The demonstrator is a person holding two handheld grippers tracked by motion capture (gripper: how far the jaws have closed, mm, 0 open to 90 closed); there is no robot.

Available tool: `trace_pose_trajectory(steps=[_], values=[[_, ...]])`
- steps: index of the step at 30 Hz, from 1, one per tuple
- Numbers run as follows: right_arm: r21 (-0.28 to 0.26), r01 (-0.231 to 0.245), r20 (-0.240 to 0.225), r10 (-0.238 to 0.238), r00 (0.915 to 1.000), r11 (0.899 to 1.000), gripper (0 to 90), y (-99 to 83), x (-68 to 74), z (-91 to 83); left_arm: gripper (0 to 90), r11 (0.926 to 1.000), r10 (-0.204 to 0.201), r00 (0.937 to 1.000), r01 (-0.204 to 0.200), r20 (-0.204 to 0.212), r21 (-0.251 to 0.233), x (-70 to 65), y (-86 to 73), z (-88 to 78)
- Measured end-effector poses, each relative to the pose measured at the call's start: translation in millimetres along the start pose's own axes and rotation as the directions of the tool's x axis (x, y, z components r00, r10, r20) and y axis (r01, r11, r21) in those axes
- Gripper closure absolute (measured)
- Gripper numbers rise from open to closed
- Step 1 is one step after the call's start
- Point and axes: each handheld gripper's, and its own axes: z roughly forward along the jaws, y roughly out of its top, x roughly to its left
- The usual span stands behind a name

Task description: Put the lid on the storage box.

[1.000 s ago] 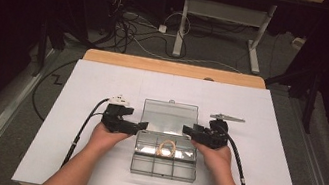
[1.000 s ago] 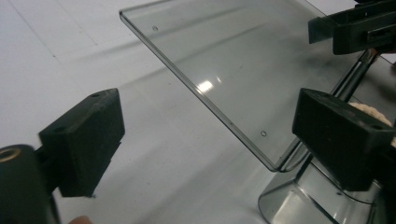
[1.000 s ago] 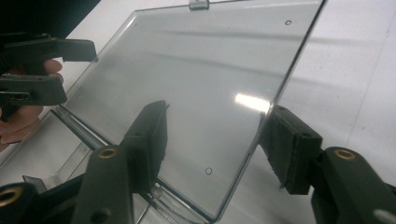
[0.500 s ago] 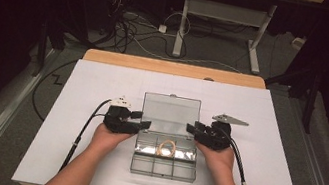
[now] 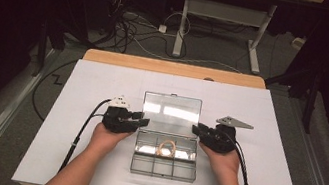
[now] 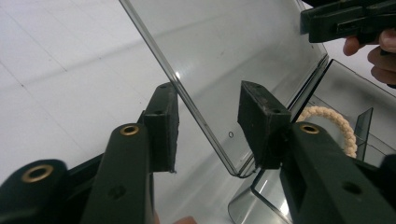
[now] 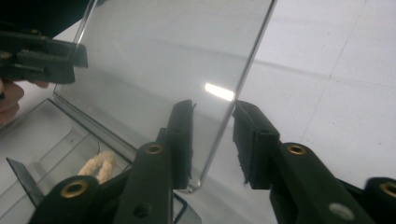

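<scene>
A clear compartment box [image 5: 164, 159] with a coiled rope ring [image 5: 167, 147] is seen on the white table [image 5: 92, 85]. Its raised lid [image 5: 171, 115] is straddled, untouched, by the closing left gripper [image 6: 208, 123] and right gripper [image 7: 213, 135].

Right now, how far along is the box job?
Done: clear box open, beige rope ring in a middle compartment. In hand: left gripper and right gripper straddle the raised lid edges, having just been closing, pads apart from it. Left: likely gripping and closing the lid.
</scene>
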Motion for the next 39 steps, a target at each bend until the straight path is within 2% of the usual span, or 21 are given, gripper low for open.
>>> trace_pose_trajectory(steps=[7, 18, 25, 31, 39], values=[[-0.011, 0.027, 0.019, -0.026, 0.9995, 1.000, 74.6, -5.6, 1.1, -16.0, 62.2, 0.9999, 0.010, 0.9999, -0.010, -0.004, -0.005, -0.8, 0.8, -3.3], [-0.026, 0.067, 0.056, -0.066, 0.9962, 0.997, 90.0, -14.9, 10.5, -29.8, 68.5, 0.9981, 0.057, 0.9974, -0.058, -0.044, -0.019, -9.0, 1.1, -11.0], [-0.044, 0.094, 0.062, -0.091, 0.9939, 0.995, 90.0, -17.7, 18.0, -32.2, 72.4, 0.9961, 0.082, 0.9948, -0.084, -0.060, -0.026, -12.8, 0.9, -15.3], [-0.058, 0.113, 0.046, -0.111, 0.9928, 0.992, 90.0, -18.3, 23.7, -32.6, 74.8, 0.9944, 0.097, 0.9926, -0.100, -0.073, -0.034, -15.6, -0.5, -18.3], [-0.053, 0.126, 0.038, -0.124, 0.9916, 0.991, 90.0, -19.0, 27.7, -31.9, 78.5, 0.9911, 0.120, 0.9892, -0.124, -0.085, -0.048, -18.8, -3.3, -22.6]])
